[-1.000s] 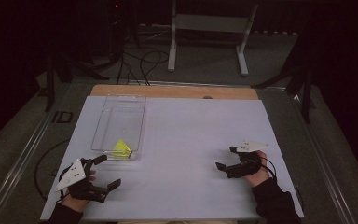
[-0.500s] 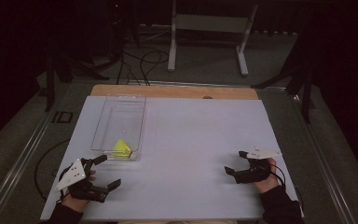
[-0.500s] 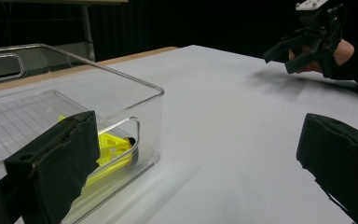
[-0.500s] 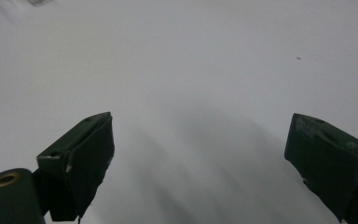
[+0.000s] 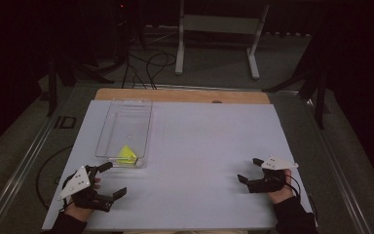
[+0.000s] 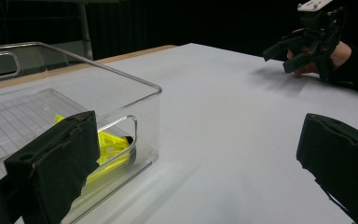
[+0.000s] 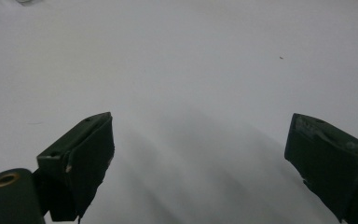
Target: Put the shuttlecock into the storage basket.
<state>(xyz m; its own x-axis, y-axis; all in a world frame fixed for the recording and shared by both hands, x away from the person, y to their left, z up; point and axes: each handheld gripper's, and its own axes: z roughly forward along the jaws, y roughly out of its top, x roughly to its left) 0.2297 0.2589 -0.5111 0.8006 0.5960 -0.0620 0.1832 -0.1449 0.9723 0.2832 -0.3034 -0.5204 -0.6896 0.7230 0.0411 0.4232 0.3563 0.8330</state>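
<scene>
High view: two grippers, one bin [image 5: 108, 130].

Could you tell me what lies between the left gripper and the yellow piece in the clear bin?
Just the clear bin's near wall. In the left gripper view it stands between the open left gripper and the yellow piece.

The left tool [image 5: 108, 179] is resting near the tabletop's near-left corner, jaws spread; the right tool [image 5: 251, 170] is sitting near the near-right corner, jaws likewise parted.
</scene>
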